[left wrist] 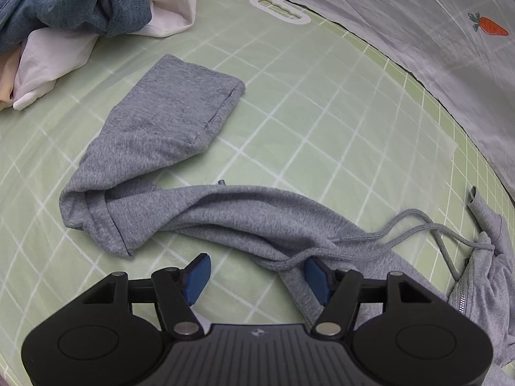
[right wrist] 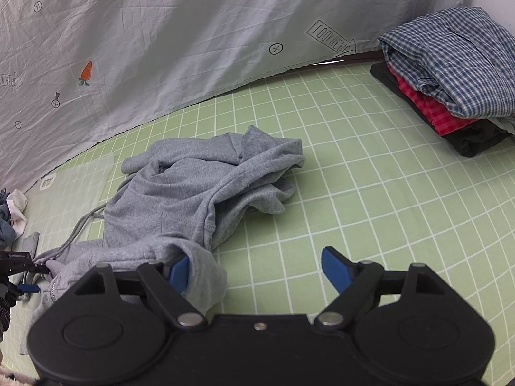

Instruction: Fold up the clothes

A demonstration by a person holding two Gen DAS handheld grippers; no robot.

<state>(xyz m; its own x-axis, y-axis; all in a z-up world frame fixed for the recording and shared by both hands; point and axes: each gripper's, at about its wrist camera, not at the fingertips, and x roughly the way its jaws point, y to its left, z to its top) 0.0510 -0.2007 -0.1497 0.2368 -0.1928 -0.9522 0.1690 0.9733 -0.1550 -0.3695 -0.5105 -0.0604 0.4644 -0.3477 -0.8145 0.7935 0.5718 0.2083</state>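
Both hand-held grippers are hovering with jaws spread apart. The left hand-held gripper (left wrist: 257, 278) and right hand-held gripper (right wrist: 254, 271) are flanking the crumpled grey hoodie (right wrist: 199, 189).

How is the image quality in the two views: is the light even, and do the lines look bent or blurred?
Left wrist view: soft, even light, faint shadow under the grey hoodie; the green grid sheet curves strongly and the corners go dark. Right wrist view: the same bent grid, sharp focus on the folded stack, and a small bright glare line at the edge of the carrot-print sheet.
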